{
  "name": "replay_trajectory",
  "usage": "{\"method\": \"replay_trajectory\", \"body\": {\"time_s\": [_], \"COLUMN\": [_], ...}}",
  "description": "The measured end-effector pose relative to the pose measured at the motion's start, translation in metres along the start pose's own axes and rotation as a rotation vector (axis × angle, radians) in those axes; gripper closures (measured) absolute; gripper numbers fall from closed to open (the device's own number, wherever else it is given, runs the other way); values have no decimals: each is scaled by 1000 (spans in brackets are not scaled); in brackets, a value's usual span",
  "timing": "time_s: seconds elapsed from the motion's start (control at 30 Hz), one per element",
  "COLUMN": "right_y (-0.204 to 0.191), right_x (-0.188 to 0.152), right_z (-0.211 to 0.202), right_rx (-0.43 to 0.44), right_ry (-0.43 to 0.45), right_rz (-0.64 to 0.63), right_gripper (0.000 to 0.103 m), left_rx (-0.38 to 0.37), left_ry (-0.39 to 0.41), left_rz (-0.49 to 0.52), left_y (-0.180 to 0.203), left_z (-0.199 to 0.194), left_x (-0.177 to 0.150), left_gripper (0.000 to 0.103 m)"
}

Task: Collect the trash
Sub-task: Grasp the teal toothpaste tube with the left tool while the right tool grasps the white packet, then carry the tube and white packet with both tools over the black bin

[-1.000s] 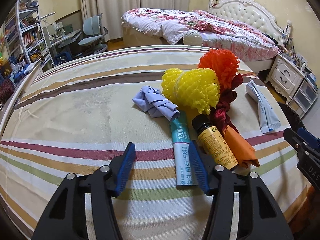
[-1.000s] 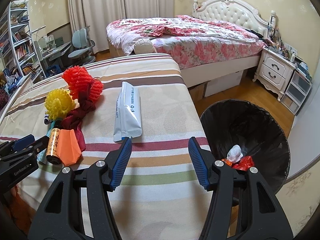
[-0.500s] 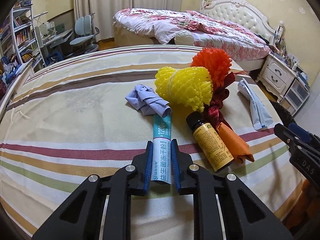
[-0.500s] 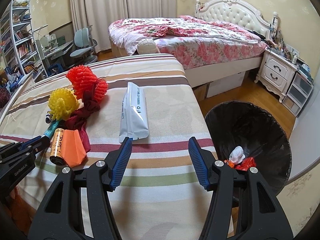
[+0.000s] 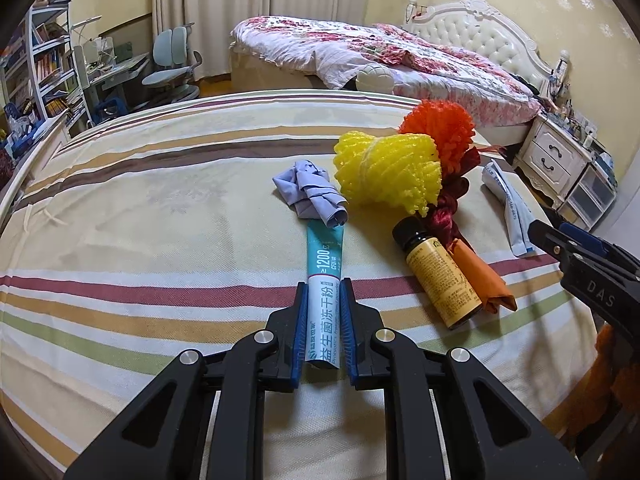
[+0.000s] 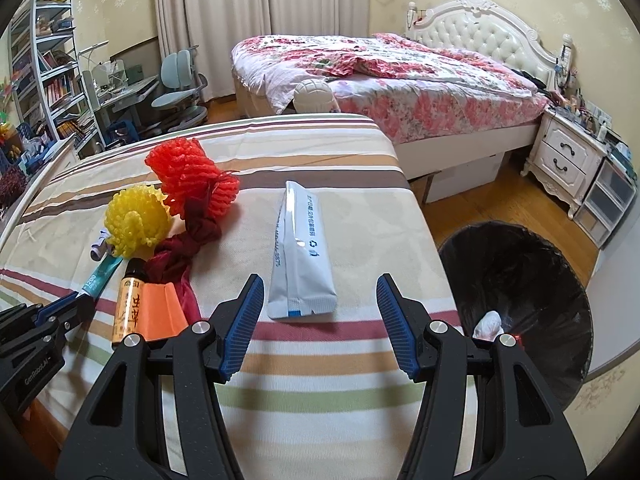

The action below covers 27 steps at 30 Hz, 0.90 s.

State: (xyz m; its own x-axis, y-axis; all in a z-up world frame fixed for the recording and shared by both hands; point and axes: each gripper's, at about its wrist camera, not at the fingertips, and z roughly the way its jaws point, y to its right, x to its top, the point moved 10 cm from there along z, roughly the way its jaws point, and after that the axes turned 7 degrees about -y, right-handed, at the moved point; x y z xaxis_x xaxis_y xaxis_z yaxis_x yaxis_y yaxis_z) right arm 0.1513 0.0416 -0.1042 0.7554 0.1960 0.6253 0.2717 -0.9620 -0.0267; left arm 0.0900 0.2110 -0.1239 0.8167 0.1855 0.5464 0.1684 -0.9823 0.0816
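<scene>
Teal and white, the sachet [image 5: 325, 280] lies lengthwise on the striped surface [image 5: 140, 216], its near end pinched between the pads of the left claw [image 5: 323, 322]. A second ago those jaws stood wide with nothing held, so the pickup is secured and only the lift remains. The claw angles steeply downward. The bottle [image 5: 438, 272] lies at 3 o'clock of the sachet.

Right view: the right claw [image 6: 320, 324] is unchanged, half open and empty, tilted down just short of the white pouch [image 6: 298, 256]. The bin [image 6: 516, 292] stands at 3 o'clock, beside the surface.
</scene>
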Motion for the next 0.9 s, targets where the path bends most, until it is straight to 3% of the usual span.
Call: {"method": "replay_trajectory", "body": {"time_s": [0.33, 0.43, 0.9], "right_y": [-5, -9, 2], "right_x": [12, 9, -18], "right_z": [23, 25, -3], "right_rx": [-3, 0, 1], "right_ry": [-44, -67, -51], "right_rz": [-15, -27, 1], "right_gripper": [47, 67, 68], "left_rx": [-6, -9, -26], "left_ry": [3, 6, 37], "left_rz": [-11, -18, -4], "left_y": [0, -2, 4], "left_z": [1, 1, -13], "left_x": [2, 2, 0], "left_gripper": [86, 86, 87]}}
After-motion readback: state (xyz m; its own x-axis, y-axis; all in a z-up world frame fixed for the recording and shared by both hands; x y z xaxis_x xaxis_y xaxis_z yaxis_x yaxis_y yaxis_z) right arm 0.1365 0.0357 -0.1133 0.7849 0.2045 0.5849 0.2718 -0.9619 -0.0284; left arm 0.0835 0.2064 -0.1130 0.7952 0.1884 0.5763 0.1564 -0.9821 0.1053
